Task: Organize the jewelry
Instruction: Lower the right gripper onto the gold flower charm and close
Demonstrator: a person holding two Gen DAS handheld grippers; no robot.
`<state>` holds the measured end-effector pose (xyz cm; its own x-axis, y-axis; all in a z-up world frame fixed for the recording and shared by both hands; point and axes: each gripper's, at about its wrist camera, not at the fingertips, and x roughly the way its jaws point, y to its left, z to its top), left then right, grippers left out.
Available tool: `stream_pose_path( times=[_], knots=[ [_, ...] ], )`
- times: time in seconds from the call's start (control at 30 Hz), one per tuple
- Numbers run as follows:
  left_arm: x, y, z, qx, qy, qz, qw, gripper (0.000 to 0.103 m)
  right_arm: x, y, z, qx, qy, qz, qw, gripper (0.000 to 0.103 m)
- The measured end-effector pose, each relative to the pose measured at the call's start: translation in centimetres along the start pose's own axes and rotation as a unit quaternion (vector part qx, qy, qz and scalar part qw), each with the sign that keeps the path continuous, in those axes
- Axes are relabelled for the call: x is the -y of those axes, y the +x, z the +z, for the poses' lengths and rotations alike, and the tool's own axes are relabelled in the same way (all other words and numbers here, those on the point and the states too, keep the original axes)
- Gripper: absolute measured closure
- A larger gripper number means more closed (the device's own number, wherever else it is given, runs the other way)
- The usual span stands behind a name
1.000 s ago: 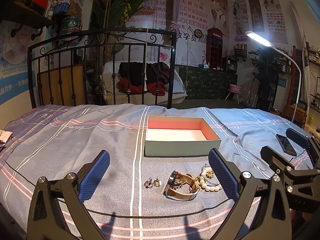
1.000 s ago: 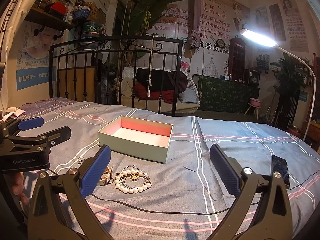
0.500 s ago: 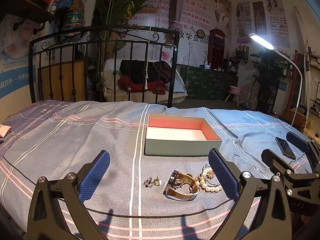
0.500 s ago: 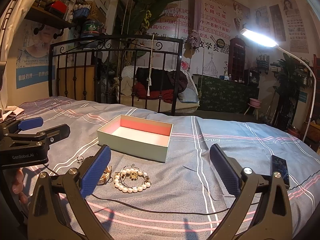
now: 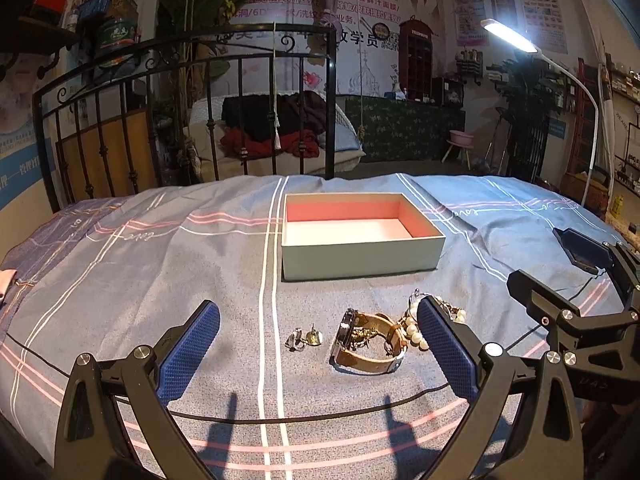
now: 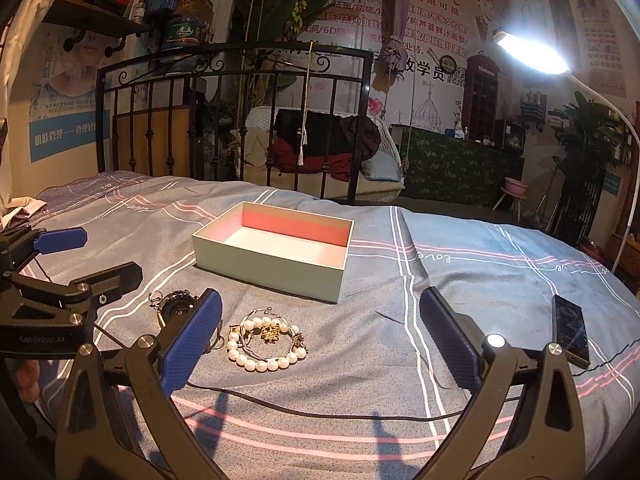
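An open pale green box (image 5: 362, 250) with a pink and white inside stands on the bed; it also shows in the right wrist view (image 6: 272, 258). In front of it lie small earrings (image 5: 305, 337), a brown-strap watch (image 5: 370, 342) and a pearl bracelet (image 6: 266, 346), partly hidden behind my finger in the left wrist view (image 5: 416, 332). My left gripper (image 5: 318, 354) is open and empty, low over the bed with the earrings and watch between its fingers. My right gripper (image 6: 320, 344) is open and empty, the bracelet just inside its left finger.
A black phone (image 6: 570, 330) lies on the bed to the right. A thin black cable (image 6: 320, 408) runs across the blue striped bedspread (image 5: 160, 264) near me. A black iron bed frame (image 5: 192, 120) stands at the far edge. A lit lamp (image 6: 532, 54) stands at the right.
The left wrist view has shifted slightly, with the box now a little higher and more centred. The right gripper has barely moved. The jewelry has not moved.
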<state>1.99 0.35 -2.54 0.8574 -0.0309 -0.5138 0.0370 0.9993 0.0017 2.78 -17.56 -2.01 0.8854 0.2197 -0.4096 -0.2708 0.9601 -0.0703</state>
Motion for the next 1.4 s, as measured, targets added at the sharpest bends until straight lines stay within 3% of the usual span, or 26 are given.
stream_pose_path(
  times=[0.1, 0.3, 0.5, 0.67, 0.77, 1.0, 1.13, 1.2, 1.4],
  knots=[
    [-0.6, 1.4, -0.1, -0.038, -0.011, -0.001, 0.9992, 0.006, 0.0, 1.2, 0.1, -0.021, 0.003, 0.009, 1.0, 0.007],
    [-1.5, 4.4, -0.3, -0.112, -0.024, -0.007, 0.9934, 0.007, 0.3, 4.9, 0.1, -0.085, 0.013, 0.045, 0.995, 0.025],
    [-0.5, 6.3, -0.2, -0.127, -0.006, -0.018, 0.9917, 0.011, 0.5, 8.7, -0.8, -0.153, 0.02, 0.077, 0.985, 0.046],
    [0.6, 7.3, 0.0, -0.134, 0.021, -0.034, 0.9901, 0.019, 0.4, 10.5, -1.3, -0.182, 0.017, 0.096, 0.978, 0.049],
    [0.7, 7.8, 0.0, -0.14, 0.028, -0.039, 0.989, 0.025, 0.0, 11.2, -1.4, -0.193, 0.012, 0.104, 0.976, 0.055],
    [1.4, 8.9, -0.1, -0.152, 0.05, -0.054, 0.9857, 0.043, -0.3, 12.5, -1.5, -0.209, 0.017, 0.13, 0.969, 0.077],
    [2.0, 9.4, -0.2, -0.16, 0.063, -0.078, 0.982, 0.071, -0.4, 12.5, -1.6, -0.211, 0.021, 0.141, 0.967, 0.088],
    [2.1, 9.6, -0.2, -0.16, 0.065, -0.078, 0.9818, 0.077, -0.3, 12.4, -1.7, -0.211, 0.026, 0.144, 0.967, 0.096],
    [1.6, 9.4, 0.2, -0.153, 0.048, -0.086, 0.9833, 0.088, -0.3, 11.7, -1.4, -0.197, 0.028, 0.146, 0.969, 0.102]
  ],
)
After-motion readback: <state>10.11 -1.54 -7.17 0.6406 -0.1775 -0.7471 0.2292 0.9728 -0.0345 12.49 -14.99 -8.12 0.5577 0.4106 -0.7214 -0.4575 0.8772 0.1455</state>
